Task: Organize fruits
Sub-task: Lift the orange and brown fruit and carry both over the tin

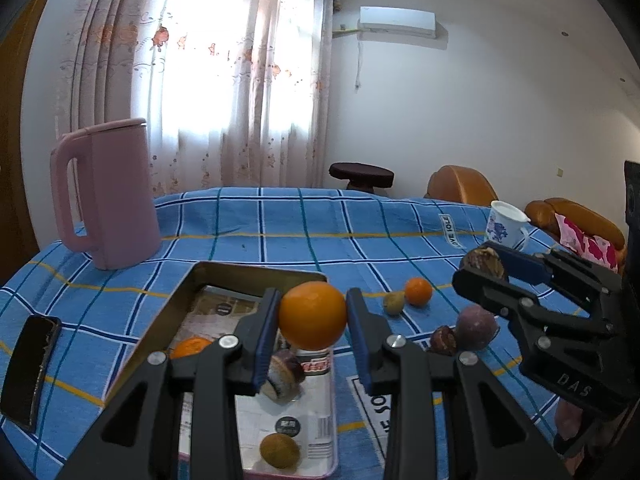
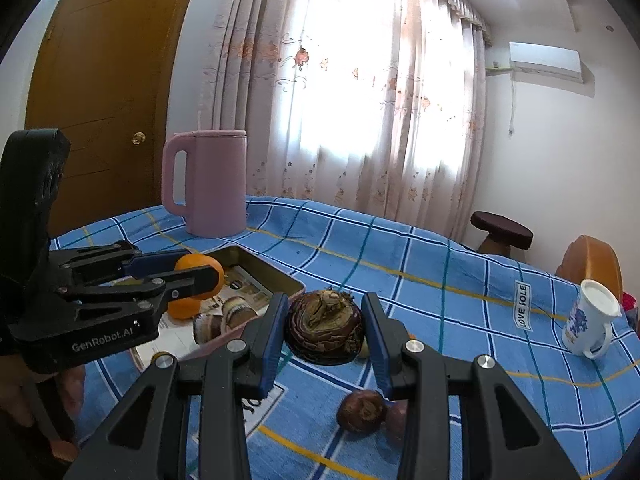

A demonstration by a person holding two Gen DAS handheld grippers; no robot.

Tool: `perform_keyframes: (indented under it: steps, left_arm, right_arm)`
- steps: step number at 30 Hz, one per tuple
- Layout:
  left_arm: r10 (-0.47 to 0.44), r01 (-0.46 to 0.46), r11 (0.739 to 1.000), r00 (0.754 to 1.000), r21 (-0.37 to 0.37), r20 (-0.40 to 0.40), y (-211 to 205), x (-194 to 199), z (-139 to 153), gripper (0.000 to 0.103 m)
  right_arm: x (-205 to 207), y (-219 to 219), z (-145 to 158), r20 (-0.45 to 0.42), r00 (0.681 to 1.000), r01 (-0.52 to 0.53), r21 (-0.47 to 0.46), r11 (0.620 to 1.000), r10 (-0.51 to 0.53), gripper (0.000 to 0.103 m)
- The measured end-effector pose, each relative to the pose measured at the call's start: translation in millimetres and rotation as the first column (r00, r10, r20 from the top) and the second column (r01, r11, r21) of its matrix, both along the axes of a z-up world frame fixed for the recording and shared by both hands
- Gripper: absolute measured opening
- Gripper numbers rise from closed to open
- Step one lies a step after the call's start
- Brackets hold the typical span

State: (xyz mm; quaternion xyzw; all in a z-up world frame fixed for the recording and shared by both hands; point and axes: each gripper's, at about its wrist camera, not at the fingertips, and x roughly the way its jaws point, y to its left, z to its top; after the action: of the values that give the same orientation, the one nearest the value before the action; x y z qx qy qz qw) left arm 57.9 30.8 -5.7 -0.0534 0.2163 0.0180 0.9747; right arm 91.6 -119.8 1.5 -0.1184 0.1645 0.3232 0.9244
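- Jaws on the left gripper [image 1: 313, 330] are pinching a round orange fruit [image 1: 312, 315], held in the air over the far end of the shallow metal tray [image 1: 168, 312].
- Right gripper [image 2: 325, 330] jaws are clamped on a dark brown, scaly round fruit [image 2: 325, 327], lifted above the blue checked tabletop [image 2: 440, 292], just beside the tray's right edge.
- Already in the tray: a second orange [image 1: 190, 347], a brownish-purple cut-looking fruit [image 1: 283, 374] and a small yellow-green one [image 1: 279, 450].
- Loose on the cloth: a small orange [image 1: 418, 291], a little tan fruit [image 1: 394, 303], a purple round one [image 1: 477, 327] and a dark brown one [image 1: 443, 340] touching it.
- So I'd say roughly halfway: three in, two on the way, four to go.
- Pink kettle [image 1: 106, 196] and patterned white mug [image 1: 505, 225] sit well apart from the action.
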Motion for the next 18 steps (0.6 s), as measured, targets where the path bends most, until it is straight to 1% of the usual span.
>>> perform_keyframes:
  steps: [11, 18]
  left_arm:
    - [0.047, -0.047, 0.999, 0.999, -0.017, -0.001, 24.2, -6.2, -2.0, 0.035]
    - [0.090, -0.090, 0.996, 0.996, -0.027, -0.010, 43.9, -11.5, -7.0, 0.035]
  right_arm:
    - [-3.8, 30.4, 7.6, 0.013, 0.998, -0.059, -0.008, 0.998, 0.059, 0.040]
    - [-5.2, 51.4, 6.8, 0.008, 0.995, -0.096, -0.017, 0.995, 0.096, 0.040]
